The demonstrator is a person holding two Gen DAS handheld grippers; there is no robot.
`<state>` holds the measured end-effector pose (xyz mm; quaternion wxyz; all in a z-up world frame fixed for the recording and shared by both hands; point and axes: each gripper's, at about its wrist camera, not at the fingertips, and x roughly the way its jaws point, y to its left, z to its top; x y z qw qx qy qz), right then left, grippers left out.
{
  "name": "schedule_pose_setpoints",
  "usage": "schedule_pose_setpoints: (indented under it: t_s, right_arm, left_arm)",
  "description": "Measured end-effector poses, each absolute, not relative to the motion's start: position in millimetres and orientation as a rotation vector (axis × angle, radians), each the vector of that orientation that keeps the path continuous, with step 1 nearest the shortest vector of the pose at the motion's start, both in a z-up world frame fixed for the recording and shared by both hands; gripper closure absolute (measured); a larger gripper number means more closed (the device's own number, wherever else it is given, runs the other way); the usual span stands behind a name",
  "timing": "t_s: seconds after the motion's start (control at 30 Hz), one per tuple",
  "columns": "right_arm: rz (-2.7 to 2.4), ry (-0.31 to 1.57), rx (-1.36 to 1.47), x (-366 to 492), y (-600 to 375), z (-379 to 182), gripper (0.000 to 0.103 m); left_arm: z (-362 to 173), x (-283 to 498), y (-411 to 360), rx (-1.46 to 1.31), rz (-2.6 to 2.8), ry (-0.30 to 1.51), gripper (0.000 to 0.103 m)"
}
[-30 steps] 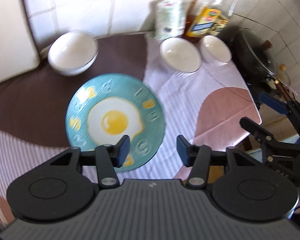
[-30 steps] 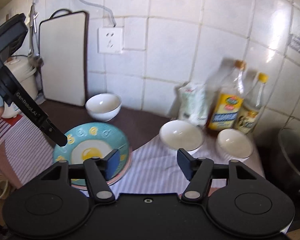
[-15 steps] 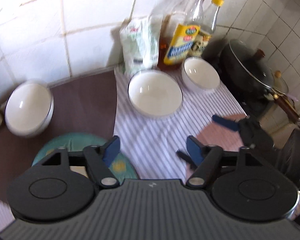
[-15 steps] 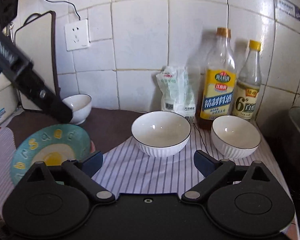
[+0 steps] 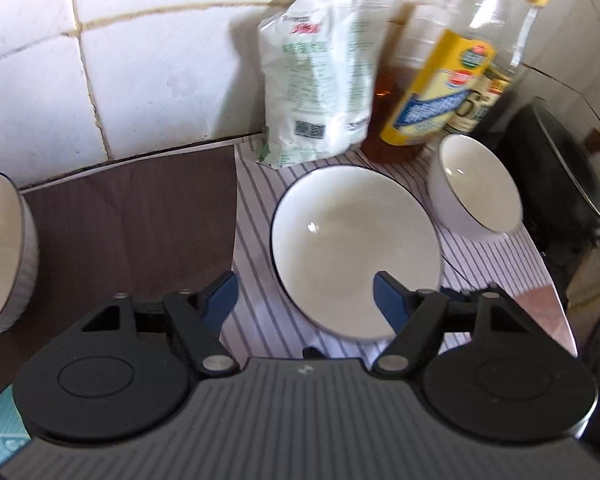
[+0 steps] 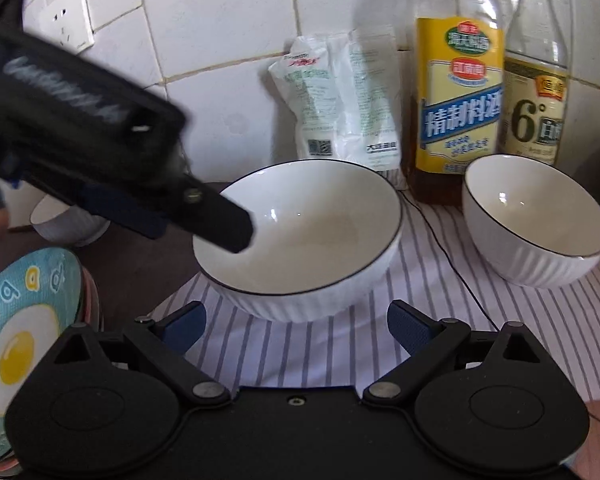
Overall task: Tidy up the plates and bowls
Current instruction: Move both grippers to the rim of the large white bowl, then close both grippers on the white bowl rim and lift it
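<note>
Yellow-labelled bottle (image 6: 456,92) — "精制料酒"; smaller bottle (image 6: 538,92) beside it — a large "6°".

left hand-held gripper (image 5: 304,296) open above large white bowl (image 5: 356,252), jaws just closing.

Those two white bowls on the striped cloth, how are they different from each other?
The wide bowl is broader and shallower; the small bowl is narrower and deeper. The wide bowl sits in front of the white bag, the small bowl before the bottles. The left gripper reaches over the wide bowl's rim; nothing is near the small bowl. Both are white, ribbed, dark-rimmed, upright, empty.
</note>
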<state>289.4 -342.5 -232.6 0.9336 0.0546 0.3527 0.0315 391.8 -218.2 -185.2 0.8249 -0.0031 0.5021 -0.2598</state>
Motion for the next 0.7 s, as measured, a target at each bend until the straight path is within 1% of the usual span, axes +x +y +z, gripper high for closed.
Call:
schedule_pose_setpoints:
  t_s: [0.03,0.07,0.1,0.13,0.2,0.27,0.5,0.63,0.7]
  right_arm:
    - [0.061,0.726,0.094,292,-341,-234,0.004]
    - [0.058,0.728,0.081,295,-340,-235,0.004]
    - [0.053,0.725,0.071,297,-339,-235,0.004]
    - [0.049,0.723,0.065,299,-339,-235,0.004]
    - [0.043,0.711,0.060,300,-340,-234,0.004]
    - [0.054,0.698,0.055,299,-341,-231,0.007]
    - [0.046,0.678,0.014,283,-334,-228,0.007]
    - [0.036,0.678,0.035,267,-333,-220,0.007]
    - [0.028,0.671,0.032,256,-332,-213,0.007]
  left_arm:
    - [-190,397,-220,-0.024,-0.545,1.090,0.039]
    - [-194,402,-221,-0.040,-0.537,1.113,0.049]
    - [-198,405,-221,-0.058,-0.533,1.133,0.064]
    - [-201,407,-221,-0.074,-0.528,1.153,0.070]
    - [-202,407,-221,-0.051,-0.501,1.151,0.085]
    - [-201,404,-221,-0.028,-0.507,1.136,0.088]
    - [-193,386,-225,0.048,-0.511,1.131,0.089]
    - [-178,363,-232,0.132,-0.532,1.107,0.089]
    - [-171,353,-232,0.128,-0.552,1.105,0.089]
